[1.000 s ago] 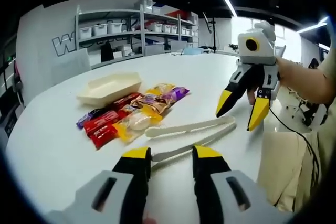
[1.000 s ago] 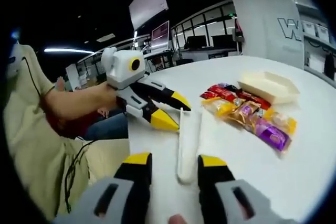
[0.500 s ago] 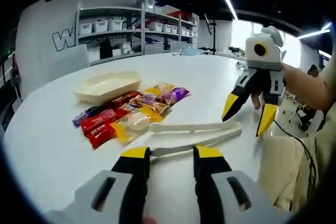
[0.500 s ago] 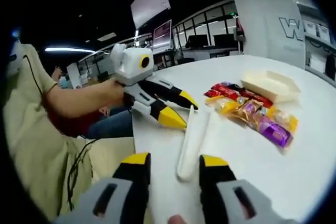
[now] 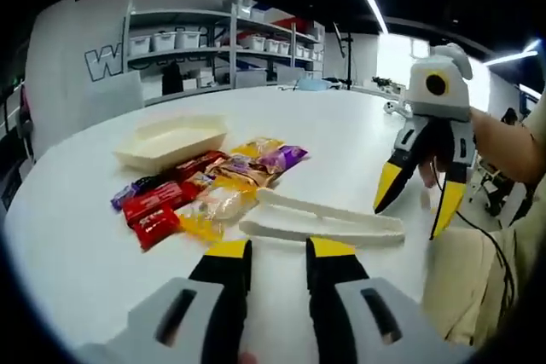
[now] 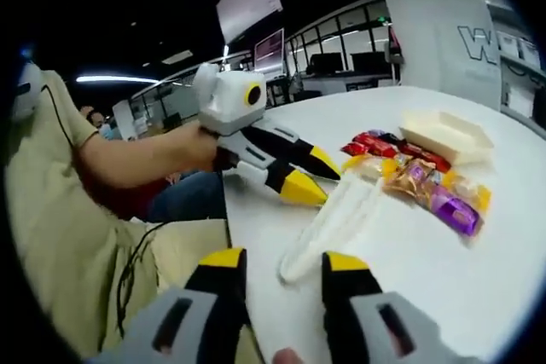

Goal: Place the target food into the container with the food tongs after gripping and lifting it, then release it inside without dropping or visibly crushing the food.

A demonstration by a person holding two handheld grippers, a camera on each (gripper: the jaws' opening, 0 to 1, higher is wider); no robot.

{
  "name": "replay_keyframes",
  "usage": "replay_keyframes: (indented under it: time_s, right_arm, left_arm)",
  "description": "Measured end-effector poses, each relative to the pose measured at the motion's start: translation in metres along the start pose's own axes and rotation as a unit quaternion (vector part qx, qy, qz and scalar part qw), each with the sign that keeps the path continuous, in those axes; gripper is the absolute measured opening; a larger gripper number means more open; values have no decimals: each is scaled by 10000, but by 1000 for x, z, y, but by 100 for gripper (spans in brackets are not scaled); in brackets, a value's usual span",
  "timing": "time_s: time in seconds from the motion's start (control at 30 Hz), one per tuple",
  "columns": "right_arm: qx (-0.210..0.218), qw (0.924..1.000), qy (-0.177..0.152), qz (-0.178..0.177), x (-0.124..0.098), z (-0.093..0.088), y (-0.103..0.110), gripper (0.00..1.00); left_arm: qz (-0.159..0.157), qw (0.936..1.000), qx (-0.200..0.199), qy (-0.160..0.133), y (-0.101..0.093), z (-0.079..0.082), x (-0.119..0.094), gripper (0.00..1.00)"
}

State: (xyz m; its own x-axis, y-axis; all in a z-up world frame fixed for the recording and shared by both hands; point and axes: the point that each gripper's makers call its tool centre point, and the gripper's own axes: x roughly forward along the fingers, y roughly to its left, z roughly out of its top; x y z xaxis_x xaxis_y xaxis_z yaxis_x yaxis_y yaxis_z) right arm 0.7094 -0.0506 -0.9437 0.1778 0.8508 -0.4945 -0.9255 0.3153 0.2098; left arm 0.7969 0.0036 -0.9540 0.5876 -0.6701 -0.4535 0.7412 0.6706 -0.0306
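The snacks (image 5: 200,189) are lying in a loose pile of wrapped packets on the white table (image 5: 77,253), red ones nearest the cream container (image 5: 171,141) and yellow and purple ones on the side away from it, with the container just beside the pile and nothing in it as far as I can see. The food tongs (image 5: 324,221) lie flat on the table right next to the pile, arms a little apart, tips toward the yellow packet, and neither gripper has them. The left gripper (image 5: 269,253) sits low just short of them with its jaws a small way apart; the right gripper (image 5: 418,202) hangs over the closed hinge end, jaws spread wide. So I'd say we're at the very first step, picking up the tongs, with nothing gripped yet. Next move probably needs one gripper closing across both tong arms so it can squeeze them gently on a packet. Room behind looks like a workshop: shelving with white bins (image 5: 183,44), big windows, ceiling strip lights.
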Motion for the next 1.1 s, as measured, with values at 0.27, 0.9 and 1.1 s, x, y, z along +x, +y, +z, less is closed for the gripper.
replay_keyframes:
  time_s: [0.27,0.9,1.1]
  right_arm:
    - [-9,9999,15,138,5,1,7,29]
    - [-82,9989,-63,448,31,14,25,29]
    - [-54,9985,-122,534,40,19,25,29]
  left_arm:
    - [-16,10000,-42,-27,0,1,2,22]
    - [-2,9997,-173,-147,1,3,-5,25]
    - [6,9995,-257,-193,4,3,-9,26]
